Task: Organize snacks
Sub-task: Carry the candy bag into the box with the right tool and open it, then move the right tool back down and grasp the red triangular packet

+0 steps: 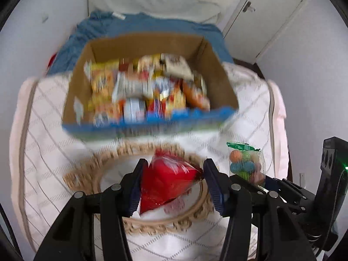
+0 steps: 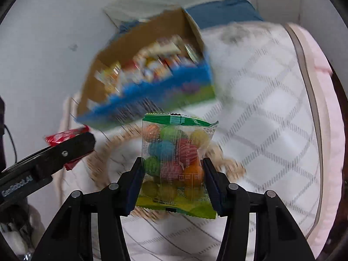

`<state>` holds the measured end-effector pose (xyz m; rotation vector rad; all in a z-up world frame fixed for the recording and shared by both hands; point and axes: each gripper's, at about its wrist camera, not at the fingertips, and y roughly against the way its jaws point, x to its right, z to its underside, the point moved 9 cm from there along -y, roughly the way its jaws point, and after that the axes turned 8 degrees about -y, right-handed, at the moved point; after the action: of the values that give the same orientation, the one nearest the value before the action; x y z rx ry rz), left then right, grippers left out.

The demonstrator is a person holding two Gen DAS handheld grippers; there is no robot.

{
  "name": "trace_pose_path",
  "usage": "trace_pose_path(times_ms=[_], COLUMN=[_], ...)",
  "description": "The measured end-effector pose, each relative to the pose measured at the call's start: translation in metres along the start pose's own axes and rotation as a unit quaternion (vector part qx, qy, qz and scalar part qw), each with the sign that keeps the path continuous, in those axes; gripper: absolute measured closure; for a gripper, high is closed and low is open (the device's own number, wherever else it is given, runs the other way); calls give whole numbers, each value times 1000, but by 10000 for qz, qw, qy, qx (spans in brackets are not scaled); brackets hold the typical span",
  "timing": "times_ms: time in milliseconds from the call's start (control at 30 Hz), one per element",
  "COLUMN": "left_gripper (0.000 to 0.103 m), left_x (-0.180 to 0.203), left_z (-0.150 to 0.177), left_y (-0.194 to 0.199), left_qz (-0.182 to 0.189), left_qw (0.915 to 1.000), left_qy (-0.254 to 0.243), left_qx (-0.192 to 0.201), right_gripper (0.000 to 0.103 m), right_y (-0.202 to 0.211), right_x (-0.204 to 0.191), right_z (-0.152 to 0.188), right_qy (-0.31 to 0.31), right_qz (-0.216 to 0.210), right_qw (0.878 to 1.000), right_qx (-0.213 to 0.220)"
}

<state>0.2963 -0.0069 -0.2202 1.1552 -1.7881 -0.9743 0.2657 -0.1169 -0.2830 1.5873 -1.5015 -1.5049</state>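
In the left wrist view, the left claw (image 1: 174, 181) is clamped on a red snack packet (image 1: 167, 184) above a woven tray (image 1: 152, 226), with the cardboard snack box (image 1: 217, 71) ahead. In the right wrist view, the right claw (image 2: 173, 181) is clamped on a clear bag of coloured candy balls (image 2: 174, 161), the box (image 2: 139, 37) ahead and to its left on the bed (image 2: 271, 108).

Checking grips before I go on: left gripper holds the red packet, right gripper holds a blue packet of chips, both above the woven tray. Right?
Not quite. The right gripper holds a clear, green-topped bag of coloured candy balls, as the right wrist view shows. The rest stands.

quilted white bedspread (image 1: 54, 130), blue blanket (image 1: 134, 26), door (image 1: 271, 15)
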Motion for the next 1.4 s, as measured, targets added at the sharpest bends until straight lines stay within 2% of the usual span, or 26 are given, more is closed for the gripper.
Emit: trace_pose_path(times_ms=[167,267,500,800,1033,1133,1200,1233,1267,1333,1400], left_gripper=[53,53,53,53,52,52,45,38,30,19,19], left_x=[-26,-48,-97,-122,-125,-125,-125,-125,-125,-124,-123], left_z=[-64,-94,-126,-114,-123,-129,-130,-130,-130,-127,-119], left_y=[10,1,-33,-75,-88,-93,-100,-102,-101,-97,-90], left_qz=[-225,-344,-547,-515,-603,-598,-462,-380,-382,-408,-449], left_qw=[9994,9992,9982,9967,9962,9957,9944,9940,9938,9941,9943], left_qy=[-52,22,251,469,459,538,733,808,843,835,821], left_qx=[241,220,-53,-410,-419,-463,-609,-632,-609,-558,-511], right_gripper=[47,47,47,47,47,45,20,5,5,5,5], right_y=[11,12,-31,-83,-102,-111,-118,-117,-115,-107,-96], right_x=[-31,-40,-49,-42,-36,-35,-31,-33,-35,-37,-40], right_z=[-69,-112,-185,-223,-236,-241,-241,-239,-236,-225,-208], right_qy=[188,247,316,294,204,288,326,365,433,556,603], right_qz=[-99,-35,273,535,632,835,1024,978,962,962,827], right_qw=[9995,9992,9990,9981,9978,9960,9940,9943,9942,9937,9947], right_qx=[250,296,146,-30,-52,-91,-224,-216,-195,-164,-119])
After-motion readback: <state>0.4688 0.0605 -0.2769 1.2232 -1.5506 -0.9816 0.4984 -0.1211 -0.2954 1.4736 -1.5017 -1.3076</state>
